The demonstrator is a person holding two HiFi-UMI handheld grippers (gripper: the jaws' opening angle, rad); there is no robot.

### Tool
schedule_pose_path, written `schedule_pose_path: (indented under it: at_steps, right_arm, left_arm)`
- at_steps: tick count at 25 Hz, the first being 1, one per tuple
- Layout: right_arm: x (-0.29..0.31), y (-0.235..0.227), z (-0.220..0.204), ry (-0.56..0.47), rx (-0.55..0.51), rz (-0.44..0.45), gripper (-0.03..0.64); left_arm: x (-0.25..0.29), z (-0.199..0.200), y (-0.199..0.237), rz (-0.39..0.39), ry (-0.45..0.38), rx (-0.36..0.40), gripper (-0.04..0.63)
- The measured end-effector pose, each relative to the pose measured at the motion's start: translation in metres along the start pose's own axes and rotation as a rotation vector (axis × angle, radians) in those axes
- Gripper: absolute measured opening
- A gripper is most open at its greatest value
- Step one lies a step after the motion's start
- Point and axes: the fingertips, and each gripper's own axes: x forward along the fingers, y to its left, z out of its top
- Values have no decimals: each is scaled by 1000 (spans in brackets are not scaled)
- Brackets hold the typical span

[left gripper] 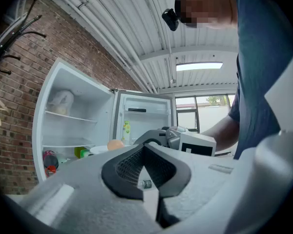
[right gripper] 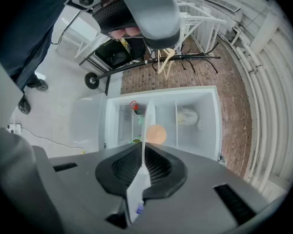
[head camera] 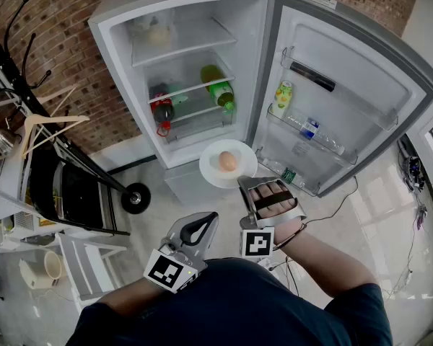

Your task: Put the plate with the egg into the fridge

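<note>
A white plate (head camera: 218, 170) carries a brown egg (head camera: 228, 161) in front of the open fridge (head camera: 177, 42), level with its lower shelves. My right gripper (head camera: 247, 182) is shut on the plate's near rim. In the right gripper view the plate (right gripper: 145, 123) shows edge-on, running out from between the jaws, with the egg (right gripper: 156, 133) on it. My left gripper (head camera: 204, 220) hangs lower left of the plate, shut with nothing in it. In the left gripper view its jaws (left gripper: 144, 149) meet, and the egg (left gripper: 115, 144) and the right gripper (left gripper: 183, 139) lie beyond.
Fridge shelves hold a red-capped bottle (head camera: 162, 111), a green bottle (head camera: 218, 86) and a bag (head camera: 157, 33) on top. The open door (head camera: 346, 85) at right has bottles in its racks. A black trolley with hangers (head camera: 65, 171) stands left, and cables (head camera: 346, 200) lie on the floor.
</note>
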Motion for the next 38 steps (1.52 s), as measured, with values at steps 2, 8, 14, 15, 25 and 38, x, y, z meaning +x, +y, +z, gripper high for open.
schedule_pose_path:
  at_steps: [2,8,14,15,25,38]
  right_arm:
    - [1,1,1,-7,3,-2,22]
    - [4,2,-2,-19,8,2,21]
    - [7,0,-4,-48,2,-22,23]
    - [9,2,-5,-53,0,-21,23]
    - [44,5,0,-56,4,-9,23]
    - [177,-36,14,91,27,11,21]
  left_arm:
    - [0,-3,-1,5,7,-7,-3]
    - [4,-4,-3,21,13,-7,-3]
    - [10,-8,-5,48,14,-14,-3]
    - [11,-10,-5,53,15,-15,-3]
    - [21,-16,28,79,6,-19,-3]
    - [68,-1,177,-80,-29,-10,-3]
